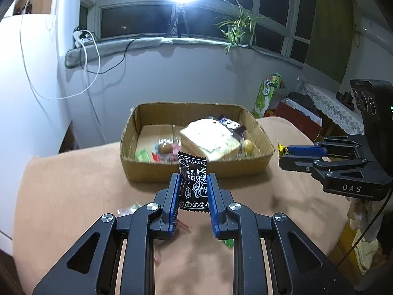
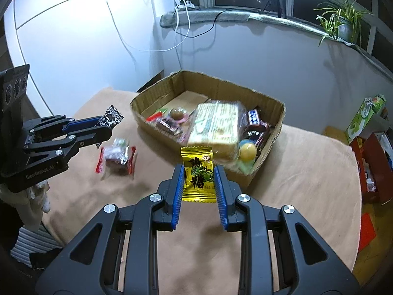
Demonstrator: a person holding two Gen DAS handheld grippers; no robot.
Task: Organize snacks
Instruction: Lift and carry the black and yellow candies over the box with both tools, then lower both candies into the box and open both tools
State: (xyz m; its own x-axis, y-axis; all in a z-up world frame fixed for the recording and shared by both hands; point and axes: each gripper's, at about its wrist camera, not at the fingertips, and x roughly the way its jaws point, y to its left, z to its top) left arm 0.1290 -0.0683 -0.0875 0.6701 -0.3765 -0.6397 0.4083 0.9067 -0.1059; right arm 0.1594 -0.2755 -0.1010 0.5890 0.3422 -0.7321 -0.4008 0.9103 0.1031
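Observation:
My left gripper (image 1: 192, 184) is shut on a black candy packet (image 1: 192, 182) with white print, held above the tan tablecloth just in front of the cardboard box (image 1: 196, 170). It also shows at the left of the right wrist view (image 2: 108, 125). My right gripper (image 2: 199, 174) is shut on a yellow candy packet (image 2: 197, 173), close to the box's near wall (image 2: 272, 132). It also shows at the right of the left wrist view (image 1: 282, 153). The box holds a wrapped bread slice (image 2: 216, 125) and several small snacks.
A red-ended wrapped snack (image 2: 116, 156) lies on the cloth left of the box. A green wrapper (image 1: 227, 242) and another small packet (image 1: 127, 209) lie under my left gripper. A green carton (image 2: 366, 113) and red box (image 2: 371, 162) stand off the table's right edge.

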